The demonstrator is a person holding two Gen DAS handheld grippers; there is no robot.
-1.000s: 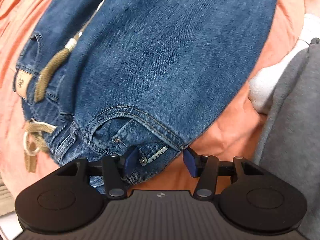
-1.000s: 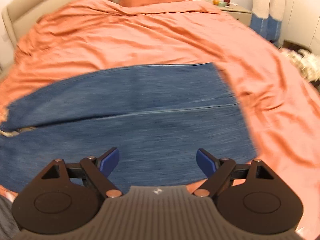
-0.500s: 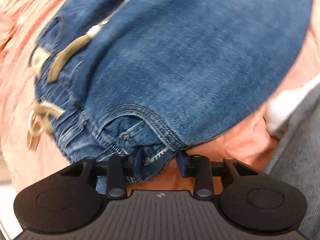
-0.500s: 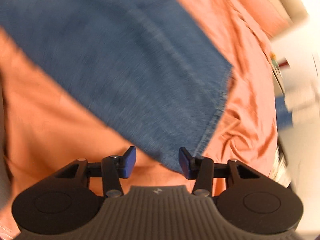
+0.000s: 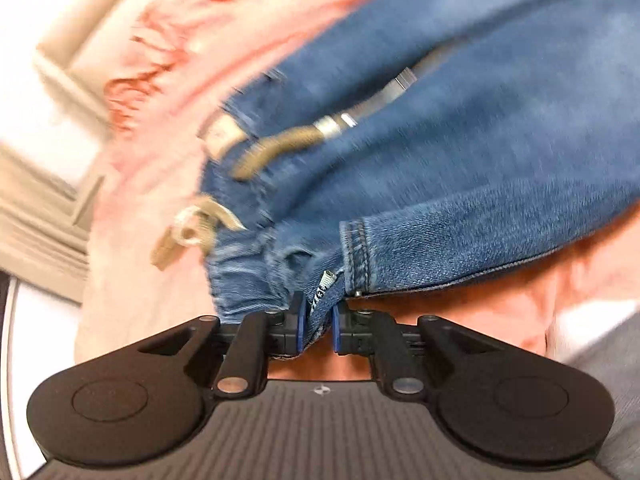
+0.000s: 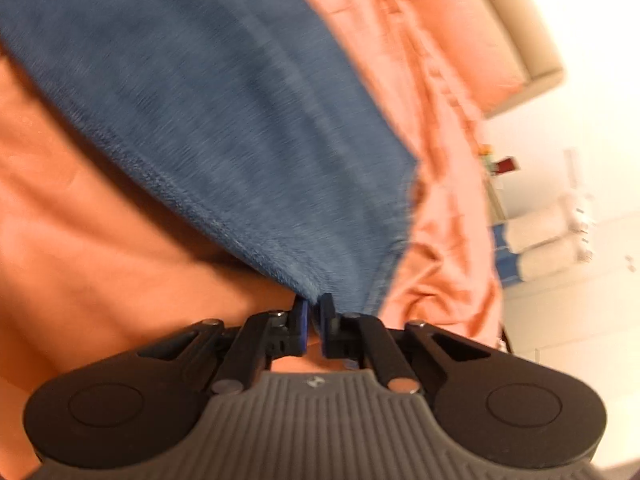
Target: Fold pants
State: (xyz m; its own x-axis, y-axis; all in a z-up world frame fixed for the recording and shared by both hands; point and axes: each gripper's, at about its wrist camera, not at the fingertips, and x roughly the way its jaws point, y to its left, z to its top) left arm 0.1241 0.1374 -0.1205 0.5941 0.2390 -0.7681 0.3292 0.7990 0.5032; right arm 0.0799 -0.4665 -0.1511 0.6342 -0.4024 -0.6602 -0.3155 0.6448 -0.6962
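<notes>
Blue denim pants [image 5: 460,128] lie on an orange bedspread [image 5: 500,312]. In the left wrist view my left gripper [image 5: 318,322] is shut on the waist corner by the front pocket, with denim bunched between the blue pads. A tan drawstring [image 5: 276,148] and its knotted end [image 5: 192,232] lie on the waistband. In the right wrist view my right gripper [image 6: 314,320] is shut on the near corner of the leg end [image 6: 240,120], whose hem runs up to the right. Both views are motion-blurred.
Orange bedspread [image 6: 72,240] surrounds the pants. A beige headboard [image 6: 516,32] is at upper right, with a nightstand with small items [image 6: 500,164] and white-and-blue objects [image 6: 536,240] by the wall. Grey fabric [image 5: 608,360] sits at the lower right of the left wrist view.
Both grippers have closed from open onto the pants: the left on the waist corner, the right on the leg-end corner. Both views have swung and the denim edges have lifted.
</notes>
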